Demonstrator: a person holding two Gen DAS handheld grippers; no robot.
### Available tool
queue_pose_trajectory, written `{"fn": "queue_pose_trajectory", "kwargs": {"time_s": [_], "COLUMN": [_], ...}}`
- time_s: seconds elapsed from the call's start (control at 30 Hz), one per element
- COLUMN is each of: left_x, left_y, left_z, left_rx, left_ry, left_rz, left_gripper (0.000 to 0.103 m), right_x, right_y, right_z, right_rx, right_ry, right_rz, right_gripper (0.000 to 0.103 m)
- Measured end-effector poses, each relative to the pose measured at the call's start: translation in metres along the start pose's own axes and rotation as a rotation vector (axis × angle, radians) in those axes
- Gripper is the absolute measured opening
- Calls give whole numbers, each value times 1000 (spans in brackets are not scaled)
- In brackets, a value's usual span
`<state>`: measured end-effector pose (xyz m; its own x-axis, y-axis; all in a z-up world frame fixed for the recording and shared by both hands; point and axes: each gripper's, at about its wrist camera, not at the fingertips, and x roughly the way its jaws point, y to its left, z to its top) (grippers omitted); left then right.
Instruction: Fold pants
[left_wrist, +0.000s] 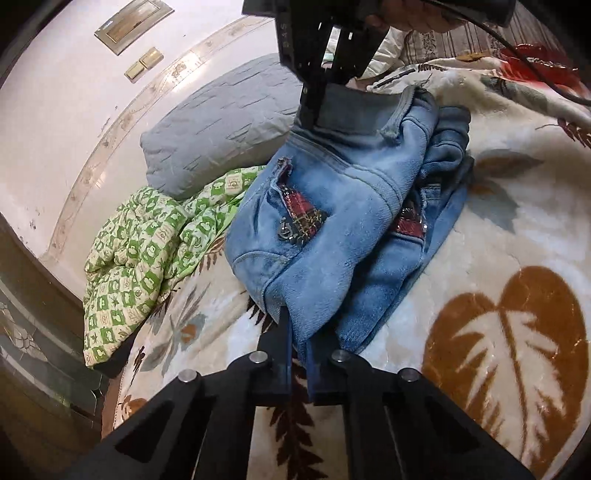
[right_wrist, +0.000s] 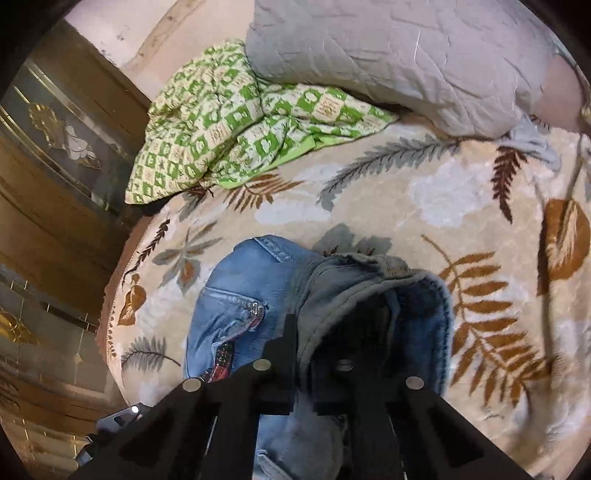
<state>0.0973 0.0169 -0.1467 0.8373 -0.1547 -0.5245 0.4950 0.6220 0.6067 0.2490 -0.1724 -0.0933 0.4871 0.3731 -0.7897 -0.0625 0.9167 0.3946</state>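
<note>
The pants (left_wrist: 332, 206) are light blue jeans with red plaid pocket patches, bunched and hanging between the two grippers above the leaf-patterned blanket (left_wrist: 498, 229). My left gripper (left_wrist: 301, 332) is shut on the near edge of the jeans. My right gripper (left_wrist: 314, 107) shows at the top of the left wrist view, shut on the waistband. In the right wrist view my right gripper (right_wrist: 304, 328) pinches the waistband of the jeans (right_wrist: 229, 314), whose opening gapes dark to the right.
A green checked quilt (left_wrist: 147, 243) lies crumpled at the bed's left edge, also in the right wrist view (right_wrist: 229, 122). A grey pillow (left_wrist: 221, 125) lies behind it against the wall. A wooden cabinet (right_wrist: 55, 177) stands beside the bed.
</note>
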Motion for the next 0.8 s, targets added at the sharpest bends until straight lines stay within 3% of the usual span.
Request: {"fn": "queue_pose_trajectory", "kwargs": {"time_s": [0.2,0.3,0.4,0.47,0.5,0.53,0.57,0.6,0.63,0.8], "left_x": [3,3,3,-1,-4,-10,-18,-29,-36,-21], "left_y": [-16,-12,-9,-8,-5,1,12,25,34,97], "left_z": [-2,-1,-2,-2,-1,0,3,4,5,25], "left_rx": [75,46,32,46,39,11,-36,-91,-129,-356], "left_ry": [18,27,26,17,16,7,-10,-57,-89,-50], "left_rz": [8,-10,-14,0,-4,-15,-50,-83,-100,-189], "left_gripper": [3,3,4,13,30,73,95,103,103,103], "right_x": [-17,-4,6,3,-1,-7,-13,-25,-37,-69], "right_y": [-42,-56,-69,-69,-67,-65,-63,-61,-59,-50], "right_z": [0,-6,-12,-15,-16,-17,-19,-22,-27,-58], "right_rx": [111,130,187,192,189,182,174,163,150,60], "right_ry": [-53,-47,-38,-49,-46,-43,-49,-77,-114,-179], "right_rz": [25,5,50,84,99,105,107,116,126,150], "right_gripper": [5,5,7,20,26,43,57,81,89,93]}}
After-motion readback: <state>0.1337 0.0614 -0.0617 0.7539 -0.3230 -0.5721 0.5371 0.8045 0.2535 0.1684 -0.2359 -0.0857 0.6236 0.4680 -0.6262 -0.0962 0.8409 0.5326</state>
